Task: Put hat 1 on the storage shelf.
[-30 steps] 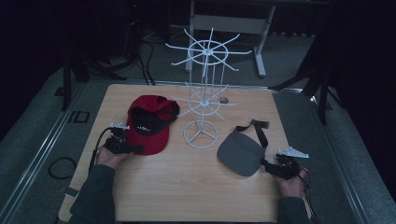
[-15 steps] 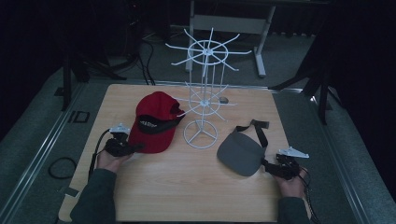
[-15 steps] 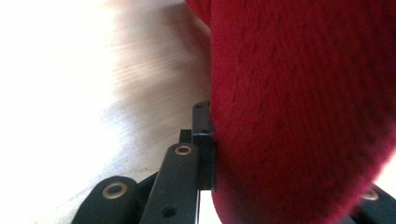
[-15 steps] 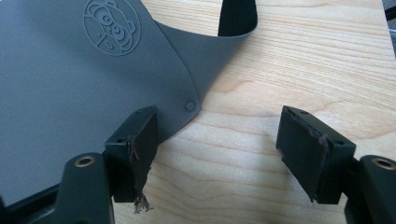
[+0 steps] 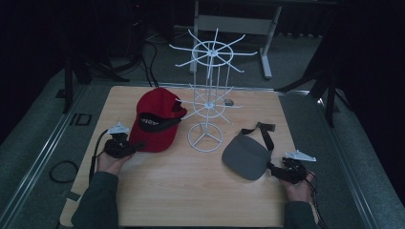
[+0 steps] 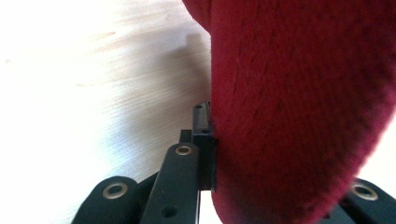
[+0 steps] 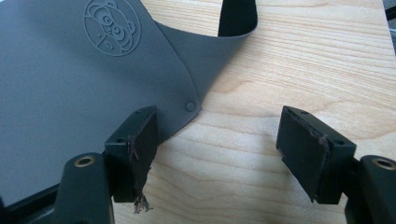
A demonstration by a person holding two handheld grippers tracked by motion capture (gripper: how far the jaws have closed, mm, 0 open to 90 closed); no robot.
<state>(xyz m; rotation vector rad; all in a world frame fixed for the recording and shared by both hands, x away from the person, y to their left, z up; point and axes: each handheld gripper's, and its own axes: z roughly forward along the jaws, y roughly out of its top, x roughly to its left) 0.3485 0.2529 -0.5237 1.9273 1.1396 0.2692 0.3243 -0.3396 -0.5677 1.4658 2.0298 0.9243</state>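
Observation:
A red cap (image 5: 160,102) stands tipped up on the wooden table (image 5: 191,191), left of centre. My left gripper (image 5: 130,147) is shut on its lower edge. In the left gripper view the red cap's fabric (image 6: 299,116) covers the right side, one black finger (image 6: 204,135) presses against it, and the other finger is hidden behind it. A grey visor (image 5: 244,156) with a black strap (image 5: 261,131) lies flat at the right. My right gripper (image 5: 273,171) stands open at the grey visor's near right corner (image 7: 70,84), with one finger (image 7: 137,140) over that edge and bare wood between the jaws.
A white wire display stand (image 5: 210,95) with radiating hooks rises from a ring base (image 5: 205,138) at the table's middle back. A small dark object (image 5: 229,102) lies behind it. Cables and a metal frame (image 5: 229,21) lie on the floor beyond the table.
The left gripper closed on the red cap's edge and rose a little. The cap went from lying flat to standing tipped up. The right gripper and the grey visor stayed put.

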